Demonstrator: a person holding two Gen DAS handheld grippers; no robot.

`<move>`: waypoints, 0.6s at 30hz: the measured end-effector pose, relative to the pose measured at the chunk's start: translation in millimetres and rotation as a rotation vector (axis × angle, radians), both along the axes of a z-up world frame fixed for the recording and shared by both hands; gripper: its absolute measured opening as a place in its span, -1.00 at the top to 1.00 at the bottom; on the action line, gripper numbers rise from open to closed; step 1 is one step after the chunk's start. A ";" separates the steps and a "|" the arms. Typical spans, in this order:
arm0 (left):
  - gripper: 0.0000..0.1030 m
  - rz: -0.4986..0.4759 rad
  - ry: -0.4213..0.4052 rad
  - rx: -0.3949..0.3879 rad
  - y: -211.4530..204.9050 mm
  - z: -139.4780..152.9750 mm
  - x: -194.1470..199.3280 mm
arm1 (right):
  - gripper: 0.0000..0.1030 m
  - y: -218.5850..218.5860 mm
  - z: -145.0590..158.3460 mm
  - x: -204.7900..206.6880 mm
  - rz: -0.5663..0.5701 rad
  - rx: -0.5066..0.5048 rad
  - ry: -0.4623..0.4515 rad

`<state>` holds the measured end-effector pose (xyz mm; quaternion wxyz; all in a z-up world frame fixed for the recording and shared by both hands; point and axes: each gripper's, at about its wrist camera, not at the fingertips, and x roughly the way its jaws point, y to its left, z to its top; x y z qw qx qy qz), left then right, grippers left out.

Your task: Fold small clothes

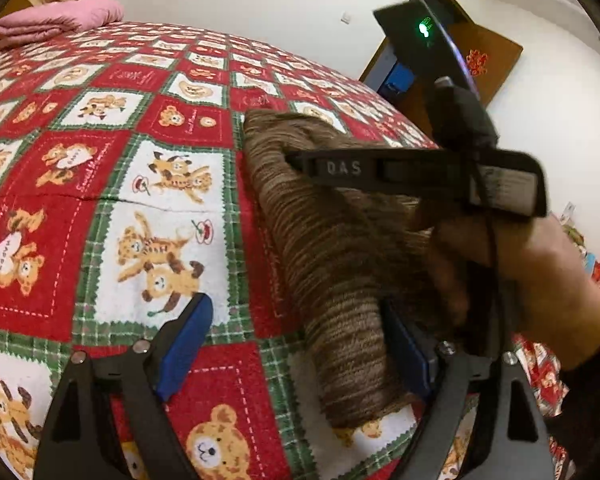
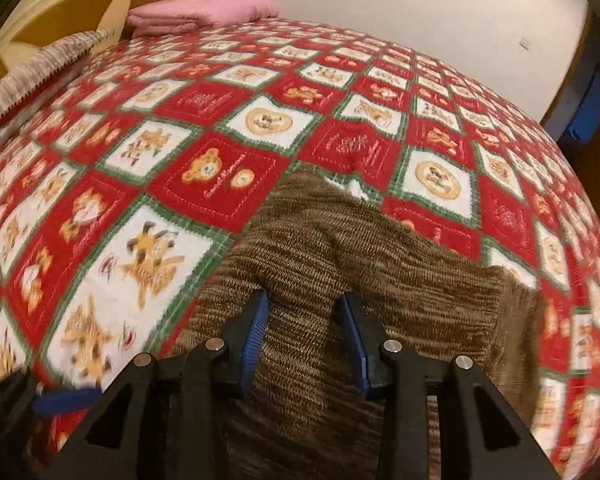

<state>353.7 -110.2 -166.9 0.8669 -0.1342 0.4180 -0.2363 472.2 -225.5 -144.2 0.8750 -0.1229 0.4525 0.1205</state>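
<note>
Mid-fold: right gripper [image 2: 303, 322] pinches a ridge of the knit [image 2: 340, 240] on the bed [image 2: 180, 120]. Left gripper [image 1: 300, 344] gapes, knit against its right finger. Next: carry fold over.

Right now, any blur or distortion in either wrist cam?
Left wrist view: the other gripper and hand smear with motion; bedspread is sharp. Right wrist view: brown knit is sharp, bedspread edges streak. Both bulge, fisheye.
</note>
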 end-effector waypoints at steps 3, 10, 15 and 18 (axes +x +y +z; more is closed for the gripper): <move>-0.69 0.001 0.000 -0.032 3.5 0.2 0.7 | 0.27 -6.3 3.4 -3.9 -0.010 0.027 -0.004; -0.88 0.168 -0.041 -0.112 37.6 4.7 -8.8 | 0.24 -28.3 37.5 -66.0 0.051 0.214 -0.102; -0.88 0.212 -0.062 -0.107 43.9 5.5 -15.7 | 0.24 -23.6 1.9 -86.2 0.068 0.127 -0.033; -0.91 0.197 -0.048 -0.075 38.0 3.8 -12.2 | 0.23 -13.2 -10.1 -98.1 0.082 0.052 -0.109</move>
